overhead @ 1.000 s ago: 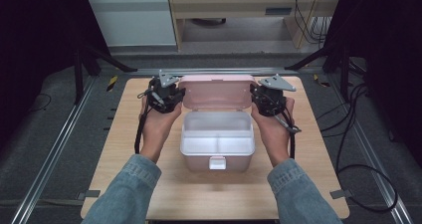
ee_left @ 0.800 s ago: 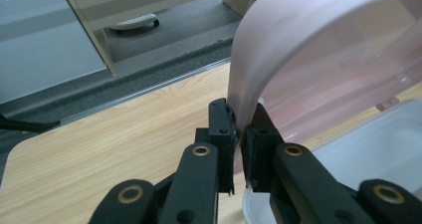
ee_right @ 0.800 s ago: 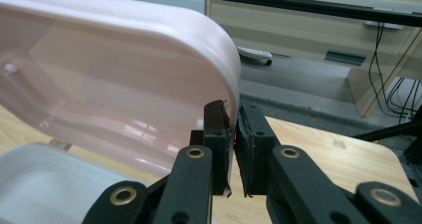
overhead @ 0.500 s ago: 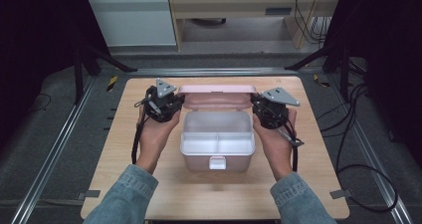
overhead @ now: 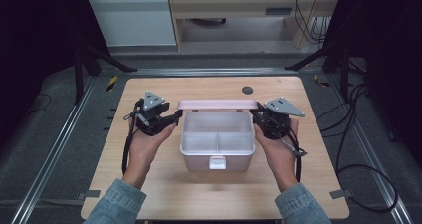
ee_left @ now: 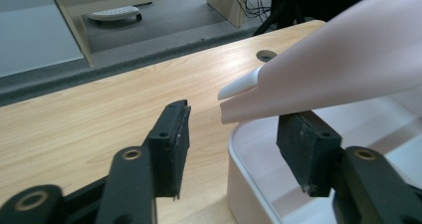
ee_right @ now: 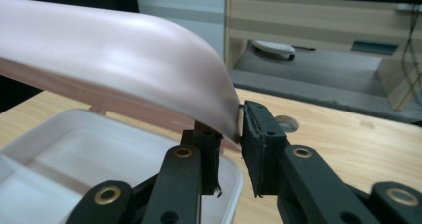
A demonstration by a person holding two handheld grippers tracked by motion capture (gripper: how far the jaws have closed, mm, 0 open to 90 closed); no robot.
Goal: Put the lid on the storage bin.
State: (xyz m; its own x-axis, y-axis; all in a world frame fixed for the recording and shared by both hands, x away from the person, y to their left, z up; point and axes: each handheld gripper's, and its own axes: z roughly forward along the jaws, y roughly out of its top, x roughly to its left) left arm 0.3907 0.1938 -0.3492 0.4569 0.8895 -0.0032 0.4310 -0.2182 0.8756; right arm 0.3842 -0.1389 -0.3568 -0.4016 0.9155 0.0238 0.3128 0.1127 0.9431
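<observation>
Left side first: your left gripper (overhead: 171,118) sits at the left end of the pink lid (overhead: 217,104). In the left gripper view its fingers (ee_left: 170,144) stand apart, released, with the lid's corner between them and touching neither pad.

Centre: one white box (overhead: 217,143) sits mid-counter (overhead: 149,194), near your edge. It has three compartments, one long one at the back and two at the front, all bare, and one latch tab (overhead: 217,162) on its front wall. The lid is hinged along the back and hangs part-way open over the box.

Right side: your right gripper (overhead: 256,118) is at the lid's right end. In the right gripper view its fingers (ee_right: 259,149) are pinched on the lid's rounded corner edge, so this hand alone carries it.

Handling, as a judgement: thin moulded plastic, light, stiff enough to swing as one piece but likely to flex at a corner. The glossy surface looks slippery, so hold on the rim, not the curved face. The box is light enough that it may slide or tip if you pull on the lid.

Count: one box, one lid, one latch tab, two grippers.
</observation>
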